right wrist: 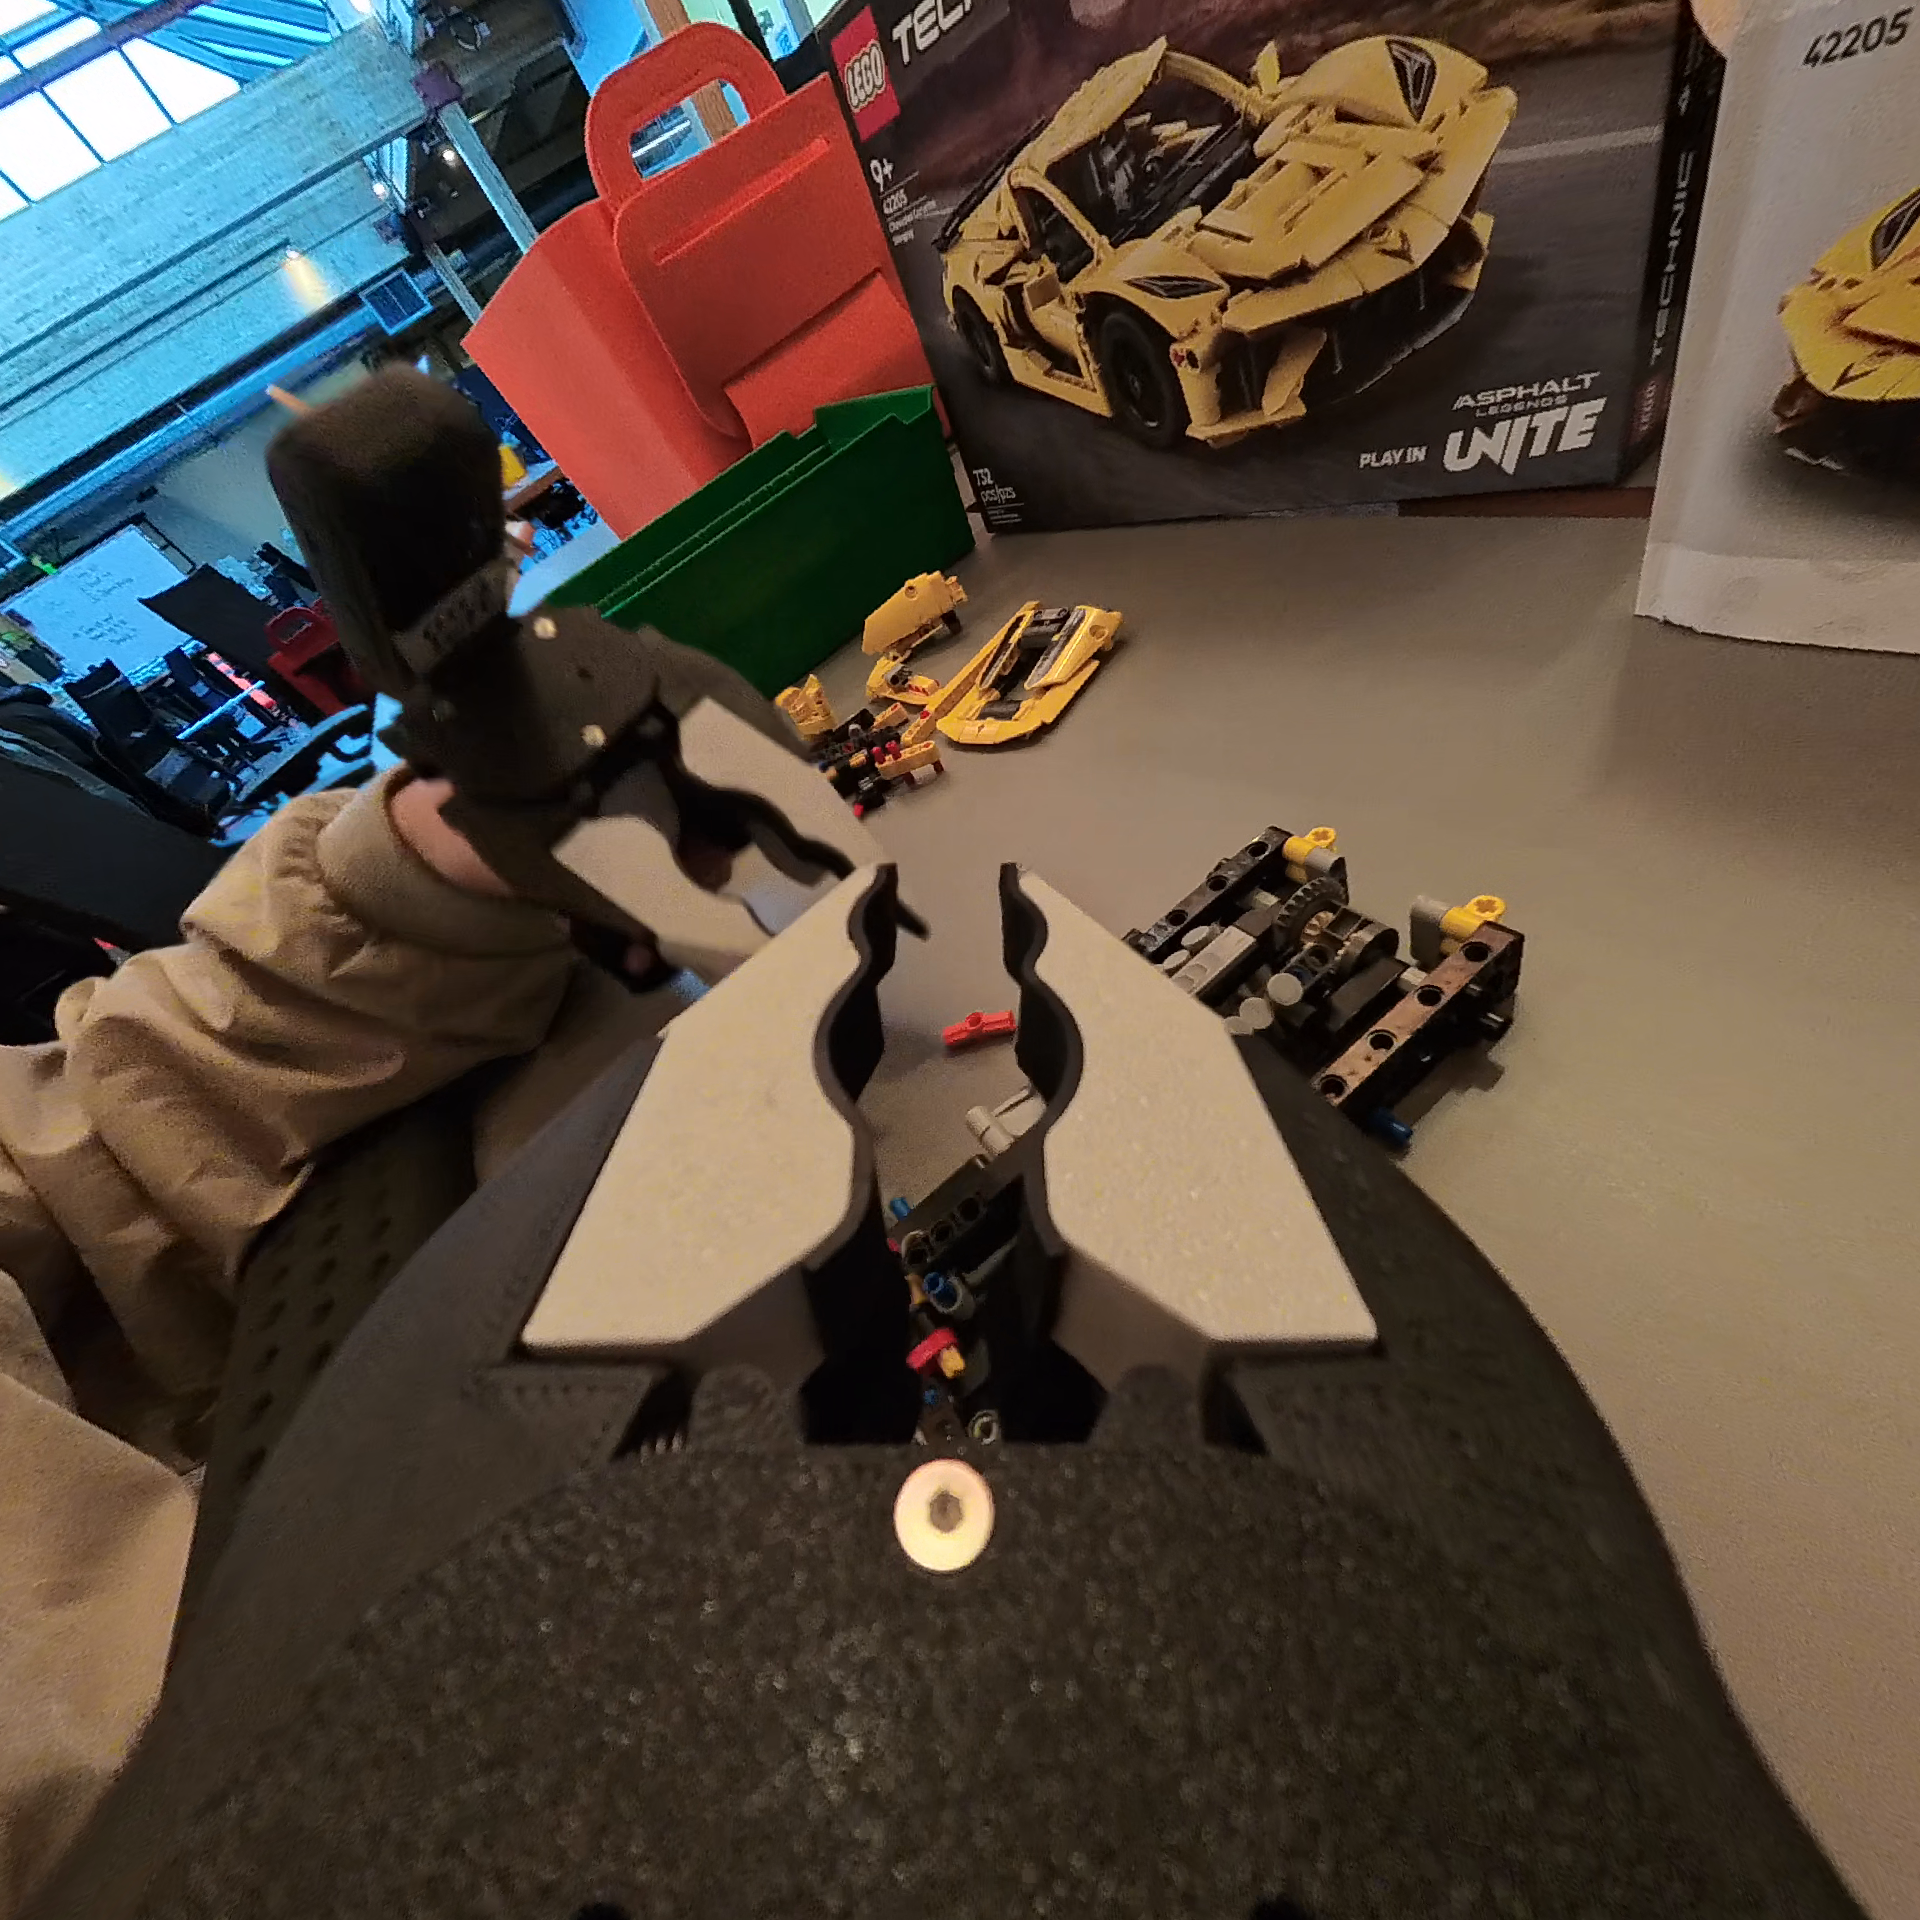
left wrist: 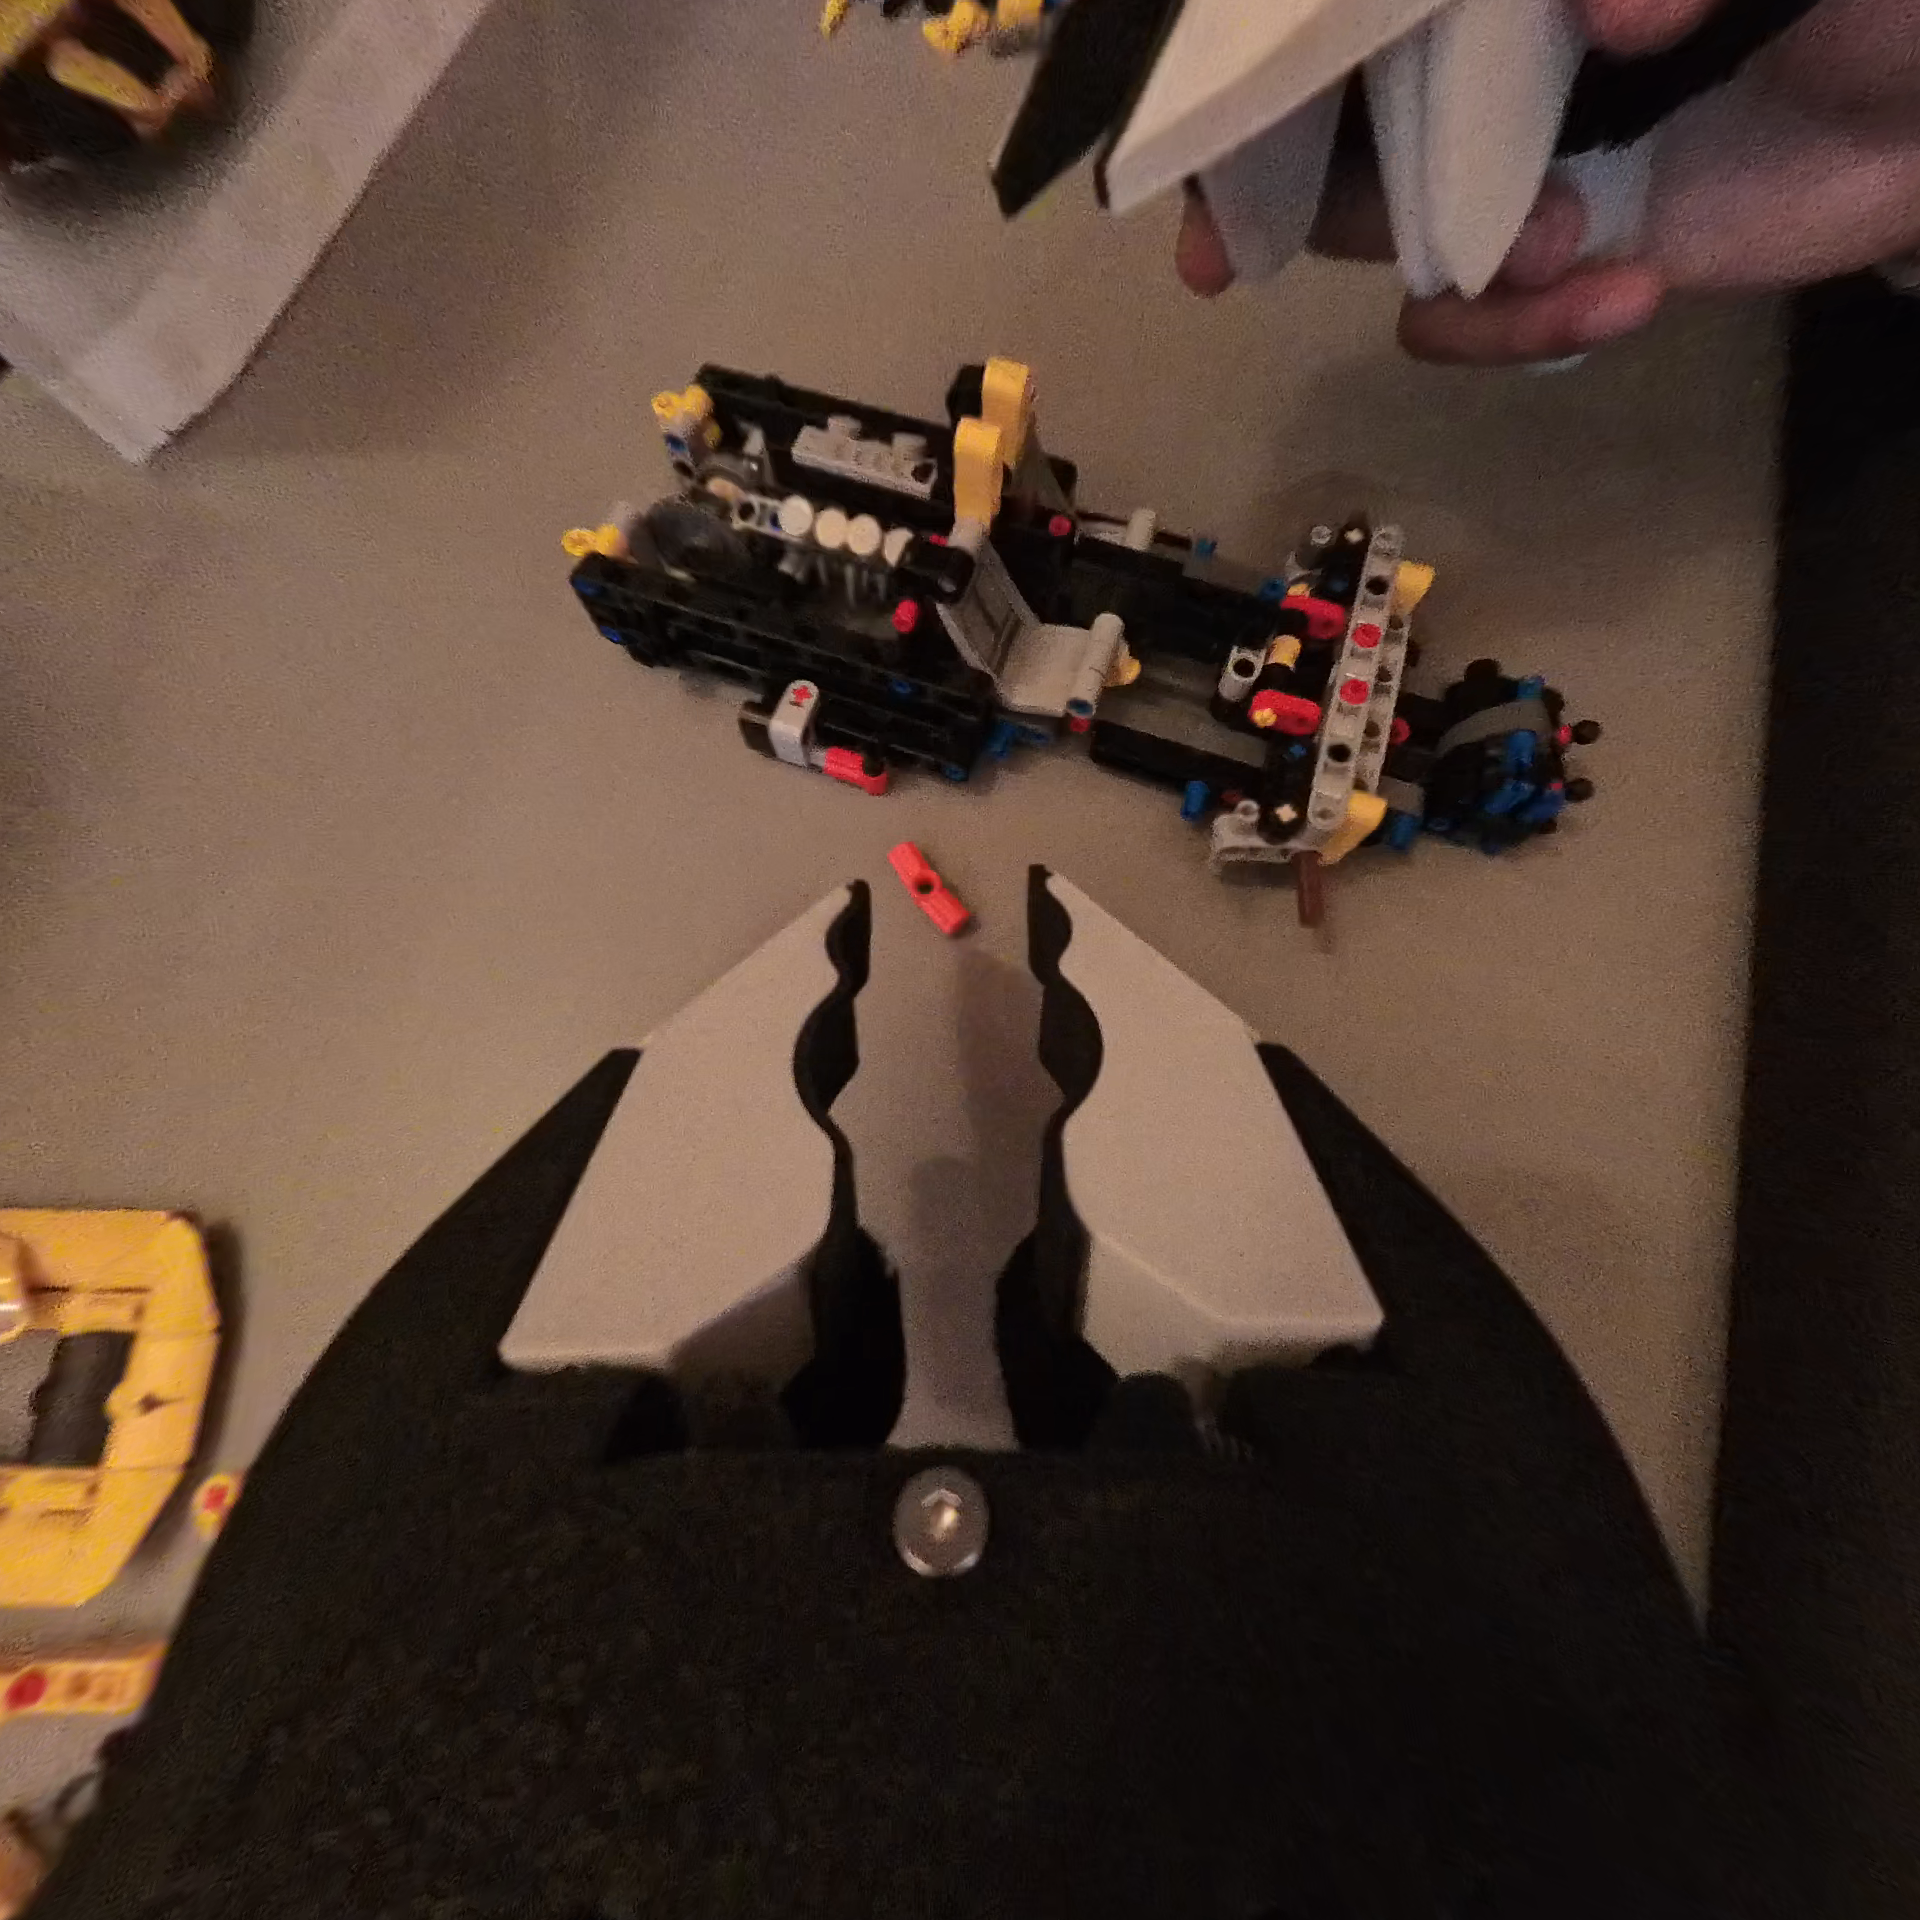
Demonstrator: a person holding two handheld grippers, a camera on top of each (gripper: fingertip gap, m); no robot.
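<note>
red peg lay at the tips of two spread grippers

the left gripper (left wrist: pixel 945 883) hung over a smooth grey table (left wrist: pixel 416 831), its wavy-edged grey jaws spread and holding nothing. a small red plastic peg (left wrist: pixel 928 886) lay loose just beyond the tips at 12 o'clock. the knobbly black brick chassis (left wrist: pixel 1039 623) sat past it toward 1 o'clock. the right gripper (right wrist: pixel 940 883) was also spread and empty, above the chassis (right wrist: pixel 1340 966), with yellow body panels (right wrist: pixel 1008 665) at 12 o'clock.
</note>
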